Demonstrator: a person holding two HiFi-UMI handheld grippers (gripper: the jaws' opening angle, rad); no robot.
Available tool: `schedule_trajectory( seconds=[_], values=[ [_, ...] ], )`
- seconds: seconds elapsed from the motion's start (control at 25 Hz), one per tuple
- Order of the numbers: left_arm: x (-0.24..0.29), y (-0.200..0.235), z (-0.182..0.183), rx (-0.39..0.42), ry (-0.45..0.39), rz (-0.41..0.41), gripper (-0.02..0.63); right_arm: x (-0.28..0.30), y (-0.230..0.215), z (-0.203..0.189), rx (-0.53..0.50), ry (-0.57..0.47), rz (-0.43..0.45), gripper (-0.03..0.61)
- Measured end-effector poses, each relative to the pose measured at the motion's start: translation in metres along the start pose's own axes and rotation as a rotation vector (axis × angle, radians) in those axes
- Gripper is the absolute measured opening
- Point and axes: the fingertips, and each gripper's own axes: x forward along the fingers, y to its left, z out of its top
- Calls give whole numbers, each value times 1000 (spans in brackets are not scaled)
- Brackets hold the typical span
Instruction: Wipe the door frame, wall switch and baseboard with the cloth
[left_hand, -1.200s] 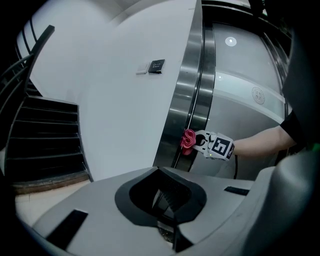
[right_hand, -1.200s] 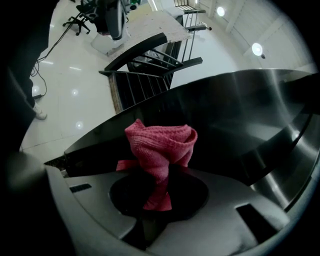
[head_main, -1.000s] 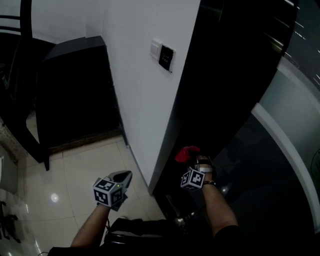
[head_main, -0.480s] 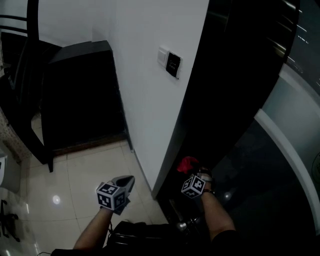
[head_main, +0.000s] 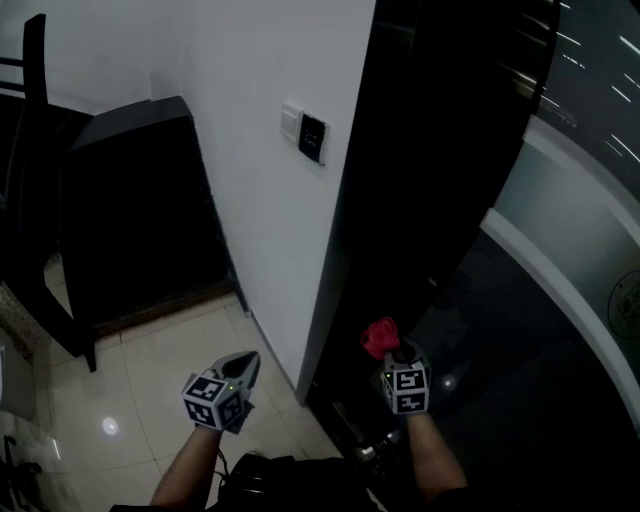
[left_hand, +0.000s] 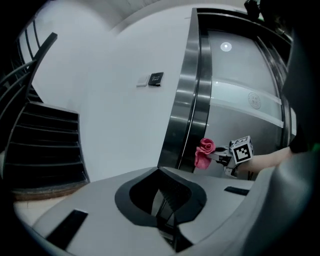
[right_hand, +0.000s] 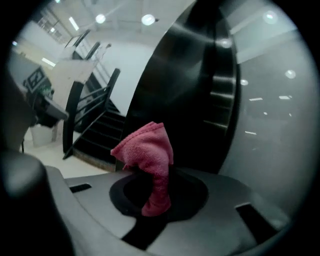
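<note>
Right gripper view shows the pink cloth (right_hand: 148, 150) pinched upright in the right gripper (right_hand: 159, 197), low beside the dark door frame (head_main: 365, 200); whether it touches is unclear. The left gripper (left_hand: 167, 212) hangs over floor tiles (head_main: 150, 370), its 2 jaws together on nothing. The wall switch (head_main: 313, 138) sits higher up.

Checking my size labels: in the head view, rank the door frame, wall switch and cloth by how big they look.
1. door frame, by far the largest.
2. cloth and wall switch: about alike, and at different distances from the camera, so unranked.
</note>
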Motion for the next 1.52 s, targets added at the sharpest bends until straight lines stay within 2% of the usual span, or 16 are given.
schedule_trajectory(
  seconds=[0.08, 0.2, 0.32, 0.4, 0.52, 0.76, 1.0, 1.2, 1.36, 1.52],
  values=[
    [-3, -11, 23, 41, -54, -28, -8, -34, -11, 22, 125, -89, -21, 60],
    [-2, -13, 46, 102, -114, -37, -8, -67, -23, 39, 213, -175, -67, 58],
    [-3, -5, 47, 69, -140, -33, -8, -92, -29, 40, 278, -216, -103, 58],
    [-4, -3, 44, 48, -150, -38, -9, -105, -31, 34, 291, -228, -114, 58],
    [-6, -7, 43, 57, -166, -62, -9, -113, -31, 26, 284, -226, -122, 58],
    [-9, -11, 51, 65, -203, -70, -9, -104, -23, 28, 284, -225, -103, 58],
    [-12, -2, 46, 50, -207, -49, -9, -85, 4, 48, 240, -243, -27, 58],
    [-26, 23, 44, 31, -224, 8, -9, -59, 49, 79, 171, -261, 91, 58],
    [-51, 59, 51, 31, -238, 57, -9, -24, 103, 104, 122, -281, 192, 58],
    [-99, 122, 60, 23, -277, 154, -9, 18, 169, 138, 89, -306, 296, 59]
  ],
)
